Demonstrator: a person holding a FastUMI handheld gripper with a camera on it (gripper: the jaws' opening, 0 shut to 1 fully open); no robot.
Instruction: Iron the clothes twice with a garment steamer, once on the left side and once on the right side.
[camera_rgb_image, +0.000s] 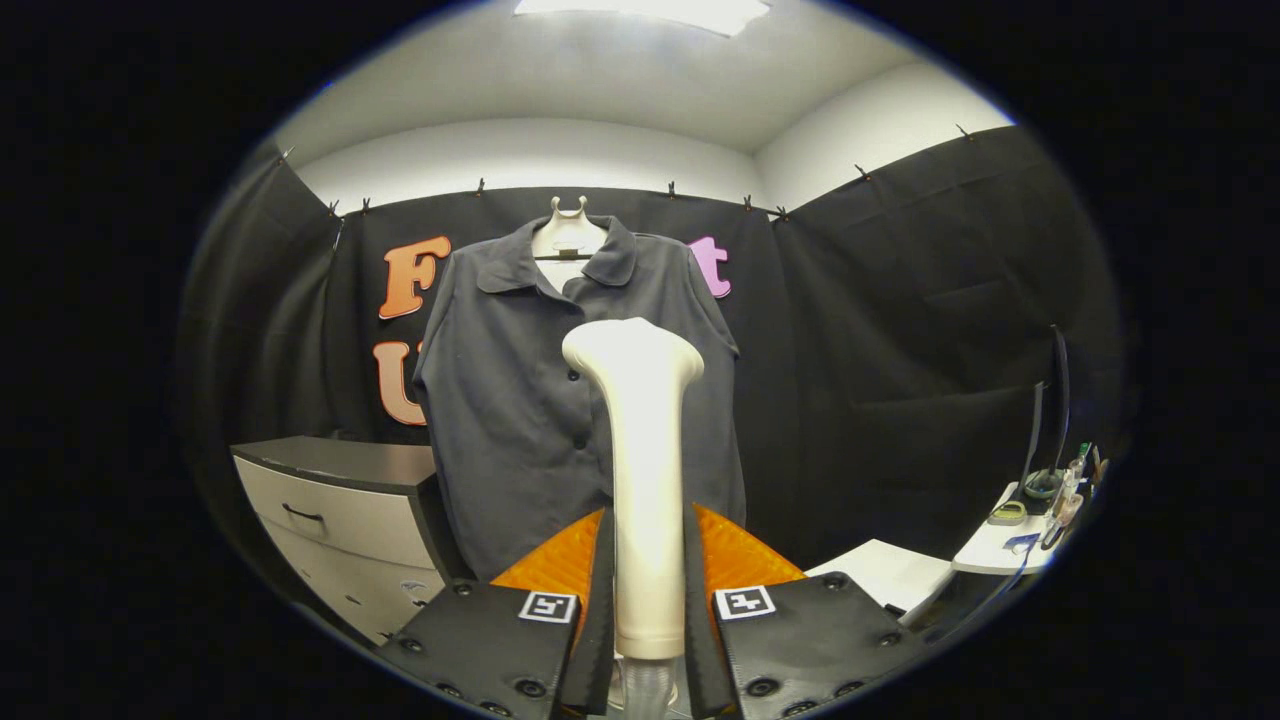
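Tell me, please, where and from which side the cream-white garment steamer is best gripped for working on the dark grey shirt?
Grip the cream-white garment steamer on its straight, slim handle, below the flared head, with one finger on each flat side. That is how the claw holds it now: shut on the handle, steamer upright, head facing the dark grey shirt on the hanger beyond. The wide head would probably not fit between the fingers.

— What sort of place is this?
— A recording booth set up inside a plain white room: black cloth (900, 330) is clipped up as its walls.
— Anything homely?
— A dark shirt (520, 400) hangs on a hanger against the cloth. Left of the shirt stands a drawer cabinet (340, 520); right of it, a white desk (1000, 545) with a monitor (1055, 400) and small clutter.
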